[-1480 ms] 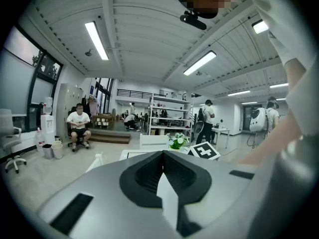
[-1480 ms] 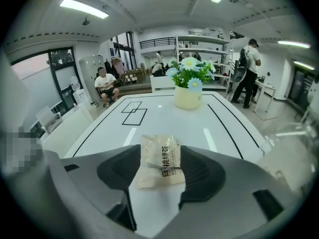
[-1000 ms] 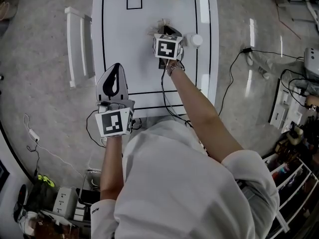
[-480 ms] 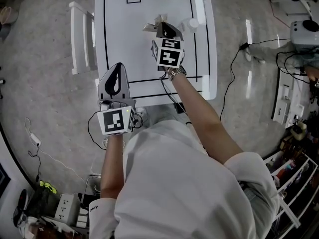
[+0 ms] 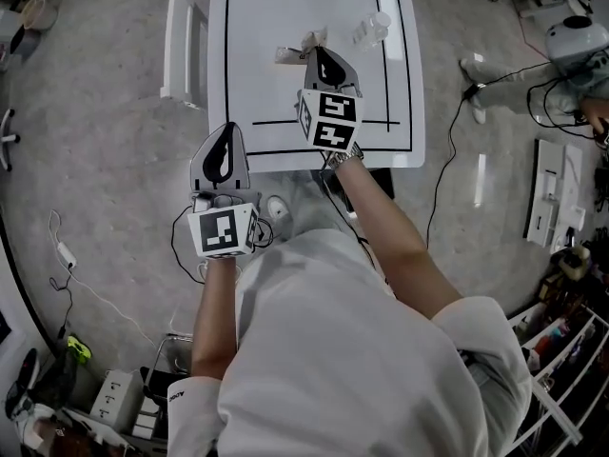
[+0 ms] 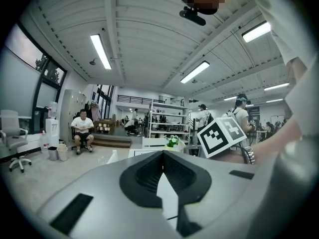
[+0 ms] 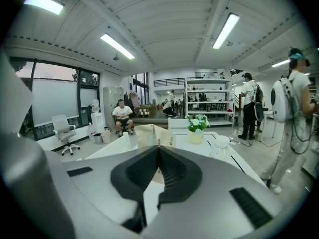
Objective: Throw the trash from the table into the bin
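Over the near half of the white rectangular table with black line markings (image 5: 257,74), the right gripper (image 5: 318,55) has its jaws closed on a crumpled, tan paper scrap (image 5: 295,49). It pinches one thin edge at the very tips, probably enough for something so light (stiff, creased, folded). The left gripper (image 5: 228,129), jaws together and empty, hangs just off the table's near edge, likely kept clear.

White table (image 5: 257,74), black lines — tan paper scrap (image 5: 295,51) — speckled grey floor (image 5: 105,160).
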Demonstrator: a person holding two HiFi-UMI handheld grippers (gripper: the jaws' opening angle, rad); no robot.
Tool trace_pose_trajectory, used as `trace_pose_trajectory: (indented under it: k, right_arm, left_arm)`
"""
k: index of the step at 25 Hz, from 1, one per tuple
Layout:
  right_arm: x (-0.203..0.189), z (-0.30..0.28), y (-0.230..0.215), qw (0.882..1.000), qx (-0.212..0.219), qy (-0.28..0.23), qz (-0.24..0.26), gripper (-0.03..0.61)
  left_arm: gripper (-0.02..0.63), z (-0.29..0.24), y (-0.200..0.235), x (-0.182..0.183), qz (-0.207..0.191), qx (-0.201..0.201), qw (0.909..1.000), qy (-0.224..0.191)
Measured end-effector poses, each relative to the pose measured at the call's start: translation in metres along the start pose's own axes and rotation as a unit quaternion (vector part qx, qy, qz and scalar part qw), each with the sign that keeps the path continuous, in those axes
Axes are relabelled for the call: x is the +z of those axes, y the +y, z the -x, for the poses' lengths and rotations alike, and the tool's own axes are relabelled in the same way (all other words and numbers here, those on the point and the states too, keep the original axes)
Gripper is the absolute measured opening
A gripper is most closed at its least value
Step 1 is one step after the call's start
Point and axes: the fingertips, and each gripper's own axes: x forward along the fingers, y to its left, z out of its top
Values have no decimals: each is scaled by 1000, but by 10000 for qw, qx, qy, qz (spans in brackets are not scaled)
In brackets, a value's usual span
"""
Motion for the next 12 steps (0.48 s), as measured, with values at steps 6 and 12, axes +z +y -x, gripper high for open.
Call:
trace_pose_trajectory:
  k: [6, 12]
  right_arm:
    - [3, 54, 34, 9995, 149, -272, 26, 9]
    - [-2, 110, 25, 9991, 60, -412, 45, 9]
  left_arm:
    - [5, 51, 7, -2, 33, 122, 9999, -66]
    - [5, 65, -21, -3, -19, -225, 9997, -79]
